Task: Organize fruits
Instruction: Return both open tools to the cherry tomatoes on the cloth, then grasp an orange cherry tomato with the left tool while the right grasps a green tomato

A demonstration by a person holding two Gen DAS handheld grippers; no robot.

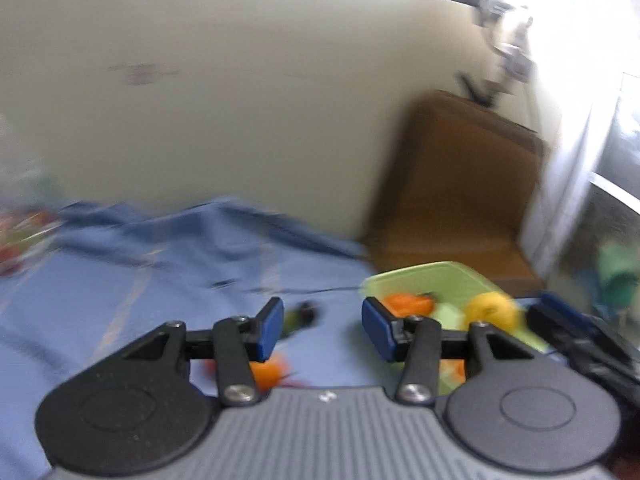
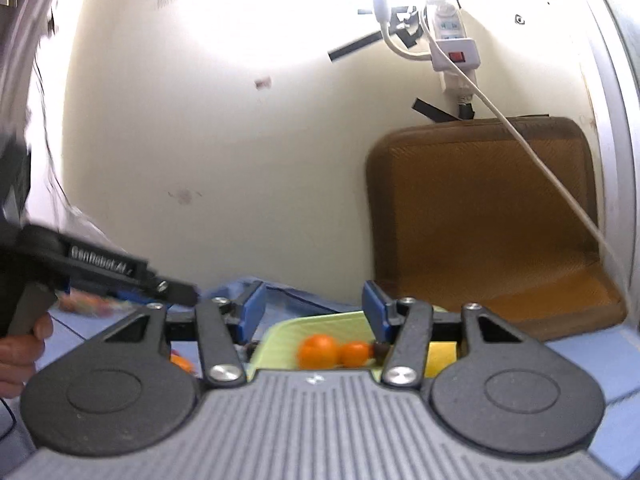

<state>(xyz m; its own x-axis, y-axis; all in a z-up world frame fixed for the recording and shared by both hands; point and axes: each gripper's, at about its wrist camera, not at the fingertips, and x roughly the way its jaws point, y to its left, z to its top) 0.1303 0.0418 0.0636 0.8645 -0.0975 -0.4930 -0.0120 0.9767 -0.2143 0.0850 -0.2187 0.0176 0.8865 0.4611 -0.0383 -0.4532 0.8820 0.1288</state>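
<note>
A light green tray (image 1: 424, 280) lies on the blue cloth (image 1: 160, 280) and holds an orange fruit (image 1: 408, 304) and a yellow fruit (image 1: 492, 310). In the right wrist view the tray (image 2: 320, 326) holds two orange fruits (image 2: 318, 350) and a yellow one (image 2: 442, 356). My left gripper (image 1: 320, 330) is open and empty above the cloth, left of the tray. An orange fruit (image 1: 266, 372) and a dark green item (image 1: 298, 318) lie on the cloth near it. My right gripper (image 2: 312, 312) is open and empty above the tray.
A brown cushion (image 2: 492, 216) leans against the cream wall behind the tray. A white power strip (image 2: 452, 44) with a cable hangs above it. A colourful packet (image 1: 20, 236) lies at the far left of the cloth. The left view is blurred.
</note>
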